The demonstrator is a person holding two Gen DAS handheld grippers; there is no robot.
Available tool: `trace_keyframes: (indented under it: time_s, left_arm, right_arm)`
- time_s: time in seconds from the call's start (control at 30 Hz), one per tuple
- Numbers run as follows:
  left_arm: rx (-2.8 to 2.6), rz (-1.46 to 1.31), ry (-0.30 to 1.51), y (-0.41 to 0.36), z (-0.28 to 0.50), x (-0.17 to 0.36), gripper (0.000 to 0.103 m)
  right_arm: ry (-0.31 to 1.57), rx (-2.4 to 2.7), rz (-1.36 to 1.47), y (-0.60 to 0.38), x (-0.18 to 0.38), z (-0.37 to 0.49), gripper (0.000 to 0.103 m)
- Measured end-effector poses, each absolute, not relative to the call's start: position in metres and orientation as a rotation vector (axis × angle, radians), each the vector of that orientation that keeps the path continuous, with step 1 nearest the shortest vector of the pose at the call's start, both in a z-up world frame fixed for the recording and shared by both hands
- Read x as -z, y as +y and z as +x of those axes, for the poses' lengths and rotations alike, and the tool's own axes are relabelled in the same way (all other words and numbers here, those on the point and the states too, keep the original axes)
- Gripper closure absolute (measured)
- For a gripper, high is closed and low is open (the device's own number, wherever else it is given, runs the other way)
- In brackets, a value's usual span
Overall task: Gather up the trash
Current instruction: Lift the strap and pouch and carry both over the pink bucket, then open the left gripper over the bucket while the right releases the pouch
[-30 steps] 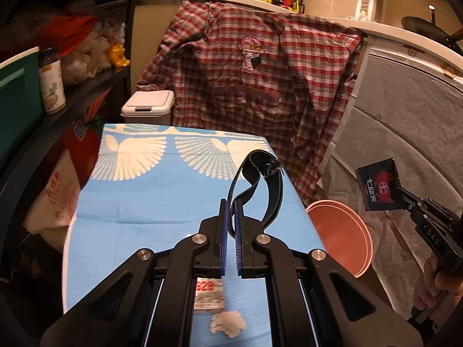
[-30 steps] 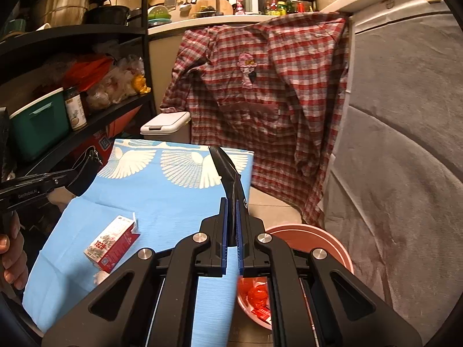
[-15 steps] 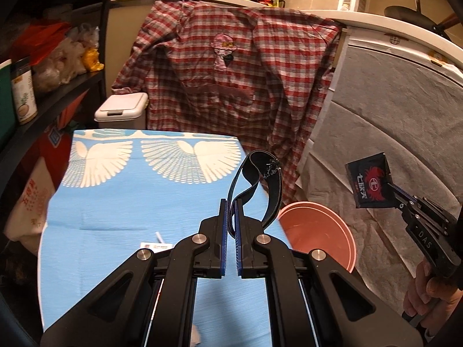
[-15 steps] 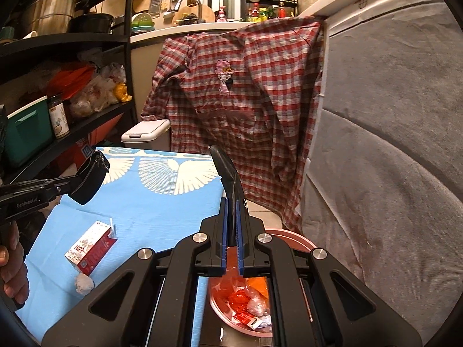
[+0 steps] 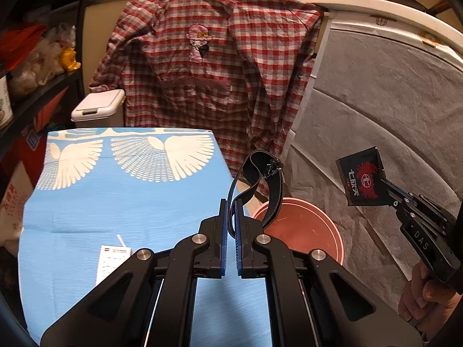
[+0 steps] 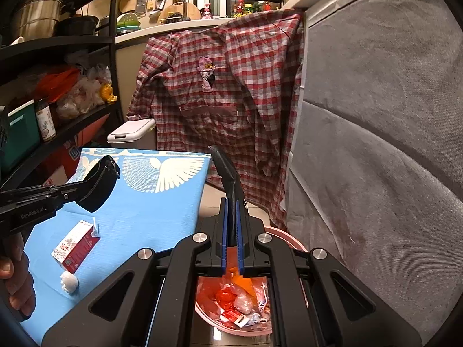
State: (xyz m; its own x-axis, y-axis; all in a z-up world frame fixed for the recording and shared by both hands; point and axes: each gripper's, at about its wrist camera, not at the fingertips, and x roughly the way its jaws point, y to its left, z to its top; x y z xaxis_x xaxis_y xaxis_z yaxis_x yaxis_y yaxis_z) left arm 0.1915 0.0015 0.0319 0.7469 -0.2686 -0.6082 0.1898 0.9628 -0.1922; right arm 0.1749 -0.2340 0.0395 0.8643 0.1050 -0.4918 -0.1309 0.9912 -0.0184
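Black and looped, a woven strap (image 5: 267, 185) stood pinched between the blue pads of the left gripper (image 5: 230, 225), whose jaws were closed on its thin cord end. That gripper was held level above the tabletop (image 5: 130, 196), aimed toward the checked shirt (image 5: 214, 66) hanging ahead. Beyond the jaws and to their right, the strap's wide band curled over the rim of the pink bin (image 5: 312, 231).

Over at the right, the right gripper (image 6: 230, 219) was tilted slightly upward, its jaws clamped on a glossy black packet (image 5: 363, 180) printed with a red crest. In the right wrist view the packet rose edge-on from the jaws, directly above the bin (image 6: 286, 235), where crumpled red and white wrappers (image 6: 234, 297) lay.

Left of the right jaws, on the smooth blue cloth with white wing prints, a small red-and-white carton (image 6: 75, 241) lay on its side, and a crumpled white paper ball (image 6: 69, 281) sat just beside it. A white lidded bin (image 5: 98, 105) stood past the tabletop's far edge.
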Motion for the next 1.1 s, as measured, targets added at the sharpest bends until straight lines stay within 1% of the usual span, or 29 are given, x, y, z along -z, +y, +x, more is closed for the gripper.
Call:
trace_keyframes:
  time_s: [1.03, 1.07, 1.1]
  left_arm:
    - [0.396, -0.067, 0.79, -0.096, 0.225, 0.005, 0.098]
    - [0.403, -0.067, 0.795, -0.099, 0.227, 0.006, 0.098]
    - [0.408, -0.069, 0.799, -0.101, 0.228, 0.007, 0.098]
  right_arm:
    - [0.576, -0.062, -0.015, -0.27, -0.019, 0.202, 0.097]
    - [0.581, -0.062, -0.013, -0.27, -0.018, 0.203, 0.096]
    - [0.586, -0.062, -0.01, -0.27, -0.017, 0.203, 0.092]
